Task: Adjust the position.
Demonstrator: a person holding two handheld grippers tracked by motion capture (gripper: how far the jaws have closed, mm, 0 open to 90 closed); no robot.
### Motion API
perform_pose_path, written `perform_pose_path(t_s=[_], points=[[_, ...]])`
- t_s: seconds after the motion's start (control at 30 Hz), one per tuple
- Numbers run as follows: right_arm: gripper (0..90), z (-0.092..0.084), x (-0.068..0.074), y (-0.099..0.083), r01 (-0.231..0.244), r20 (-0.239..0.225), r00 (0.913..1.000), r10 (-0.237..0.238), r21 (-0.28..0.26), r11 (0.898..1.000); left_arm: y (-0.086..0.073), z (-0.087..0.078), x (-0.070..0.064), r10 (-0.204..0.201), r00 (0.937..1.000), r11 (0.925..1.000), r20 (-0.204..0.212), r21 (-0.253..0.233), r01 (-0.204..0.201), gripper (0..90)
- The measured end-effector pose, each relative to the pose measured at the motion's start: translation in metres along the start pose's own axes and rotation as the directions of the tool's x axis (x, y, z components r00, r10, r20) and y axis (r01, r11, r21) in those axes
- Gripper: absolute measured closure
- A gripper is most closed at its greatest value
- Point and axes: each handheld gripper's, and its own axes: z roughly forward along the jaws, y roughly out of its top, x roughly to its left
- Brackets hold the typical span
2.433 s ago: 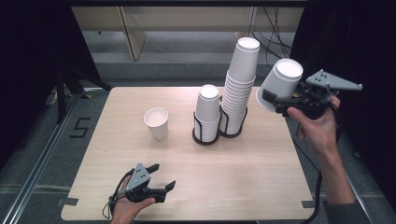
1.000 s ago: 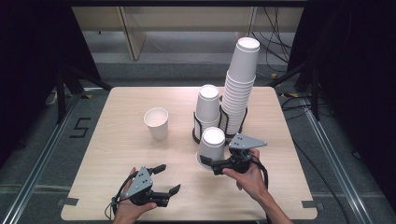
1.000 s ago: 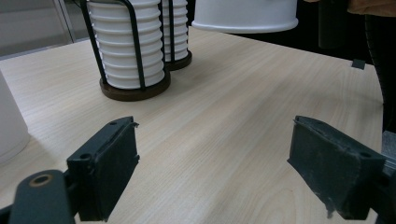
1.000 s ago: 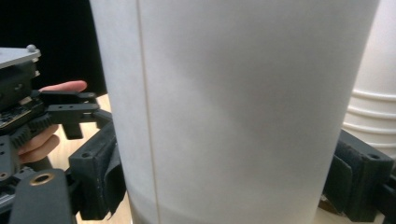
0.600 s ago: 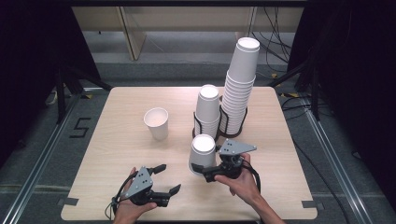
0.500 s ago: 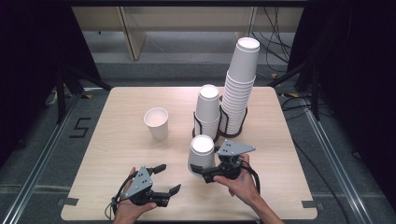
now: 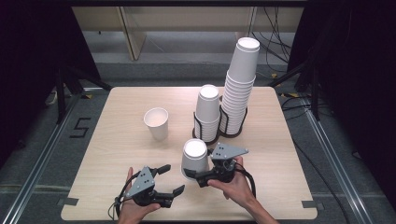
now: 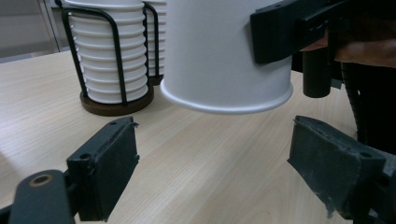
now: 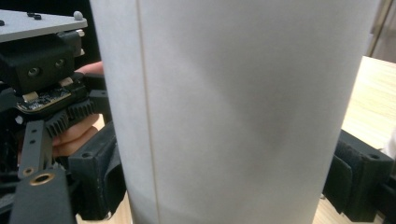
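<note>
Cup work is partway done: one paper cup (image 7: 157, 122) stands mouth-up near the desk (image 7: 116, 154) middle. Right gripper (image 7: 196, 173) is clamped on an upside-down paper cup (image 7: 194, 157) just above the desk's near edge, not yet set down. Left gripper (image 7: 169, 178) waits beside it, half open and empty.

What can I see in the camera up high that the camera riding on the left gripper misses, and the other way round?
High view alone: the upright cup standing by itself, the tall stack's top, the whole table, and both hands.

Left gripper view alone: a close look under the upside-down cup, whose rim hangs just above the wood, and the left gripper's own open pads with nothing between them.

Both share: that upside-down cup, held by the right gripper, and the short stack in its wire holder.
</note>
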Motion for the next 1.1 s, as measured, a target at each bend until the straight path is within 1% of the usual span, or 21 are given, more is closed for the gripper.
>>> perform_pose_path(t_s=[0.03, 0.07, 0.13, 0.17, 0.33, 0.4, 0.43, 0.5, 0.53, 0.63, 0.67, 0.7, 0.73, 0.8, 0.83, 0.93, 0.97, 1.0, 1.03, 1.07, 1.1], points=[[14.9, 0.002, 0.0, 0.0, 0.019, -0.01, 0.9998, -0.019, -0.022, 1.0, 0.0, 0.0, -0.001, 0.01, 0.9999, 0.9999, 0.003, 0.0, -0.01, 14.6], [14.9, 0.003, 0.001, 0.0, 0.017, 0.0, 0.9999, -0.017, -0.015, 1.0, 0.0, 0.0, -0.002, 0.011, 0.9999, 0.9999, 0.006, -0.006, -0.011, 14.6], [14.9, 0.005, 0.004, 0.0, 0.005, -0.021, 0.9998, -0.006, -0.002, 1.0, 0.001, 0.0, -0.003, 0.013, 0.9999, 0.9998, 0.007, -0.017, -0.013, 14.6], [14.9, 0.005, 0.003, 0.0, 0.03, -0.014, 0.9994, -0.03, -0.008, 1.0, 0.001, 0.0, -0.003, 0.013, 0.9999, 0.9997, 0.007, -0.021, -0.013, 14.6], [15.0, 0.01, 0.008, 0.0, 0.038, -0.04, 0.9984, -0.039, -0.027, 0.999, 0.003, -0.001, -0.002, -0.012, 0.9991, 0.9986, 0.042, -0.051, 0.014, 14.6], [15.0, 0.01, 0.011, -0.001, 0.038, -0.025, 0.9989, -0.038, -0.013, 0.999, 0.003, 0.0, -0.002, -0.016, 0.9986, 0.9971, 0.05, -0.074, 0.02, 14.6], [15.0, 0.012, 0.011, -0.001, 0.054, -0.035, 0.9979, -0.055, -0.03, 0.998, 0.003, 0.0, -0.002, -0.014, 0.9987, 0.9974, 0.049, -0.07, 0.017, 14.6], [15.1, 0.013, 0.014, -0.001, 0.039, -0.034, 0.9986, -0.04, -0.015, 0.999, 0.003, -0.001, -0.002, -0.009, 0.9991, 0.9989, 0.042, -0.046, 0.011, 14.6], [15.1, 0.015, 0.014, -0.001, 0.063, -0.04, 0.9971, -0.065, -0.038, 0.997, 0.003, -0.001, -0.003, -0.005, 0.9992, 0.9991, 0.039, -0.041, 0.007, 14.6], [15.1, 0.016, 0.019, -0.001, 0.068, -0.045, 0.9966, -0.068, -0.018, 0.998, 0.003, -0.001, -0.003, 0.004, 0.9995, 0.9992, 0.032, -0.041, -0.003, 14.2], [15.1, 0.018, 0.019, -0.001, 0.077, -0.053, 0.9954, -0.079, -0.04, 0.996, 0.003, 0.0, -0.003, 0.005, 0.9996, 0.9992, 0.028, -0.039, -0.004, 14.2], [15.1, 0.018, 0.021, -0.001, 0.061, -0.059, 0.9963, -0.062, -0.026, 0.998, 0.003, 0.0, -0.003, 0.005, 0.9997, 0.9992, 0.026, -0.039, -0.004, 14.1], [15.1, 0.019, 0.021, -0.001, 0.089, -0.036, 0.9952, -0.091, -0.038, 0.995, 0.002, 0.0, -0.003, 0.008, 0.9996, 0.9993, 0.027, -0.037, -0.007, 13.9], [15.2, 0.02, 0.025, -0.002, 0.07, -0.058, 0.9957, -0.072, -0.031, 0.997, 0.001, 0.001, -0.002, 0.002, 0.9994, 0.9985, 0.036, -0.055, -0.001, 12.2], [15.2, 0.02, 0.023, -0.001, 0.111, -0.044, 0.9927, -0.112, -0.031, 0.993, 0.001, 0.0, -0.002, 0.001, 0.9996, 0.9992, 0.03, -0.04, 0.0, 11.2], [15.2, 0.022, 0.027, -0.002, 0.089, -0.048, 0.9947, -0.091, -0.038, 0.995, 0.001, 0.001, -0.003, 0.002, 0.9996, 0.9996, 0.029, -0.028, -0.001, 8.3], [15.2, 0.021, 0.029, -0.002, 0.075, -0.063, 0.9951, -0.076, -0.016, 0.997, 0.001, 0.002, -0.004, 0.003, 0.9995, 0.9994, 0.031, -0.035, -0.002, 7.5], [15.2, 0.021, 0.028, -0.002, 0.092, -0.06, 0.9938, -0.093, -0.02, 0.996, 0.001, 0.002, -0.004, 0.009, 0.9995, 0.9996, 0.03, -0.025, -0.008, 6.7], [15.2, 0.023, 0.03, -0.003, 0.074, -0.072, 0.9945, -0.076, -0.033, 0.997, 0.001, 0.002, -0.004, 0.008, 0.9996, 0.9998, 0.028, -0.016, -0.007, 6.0], [15.2, 0.024, 0.028, -0.002, 0.101, -0.086, 0.9909, -0.104, -0.037, 0.994, 0.0, 0.003, -0.004, 0.008, 0.9996, 0.9999, 0.028, -0.014, -0.008, 5.2], [15.2, 0.023, 0.029, -0.002, 0.108, -0.071, 0.9914, -0.11, -0.026, 0.994, 0.0, 0.003, -0.004, 0.007, 0.9996, 0.9999, 0.027, -0.012, -0.007, 4.6]])
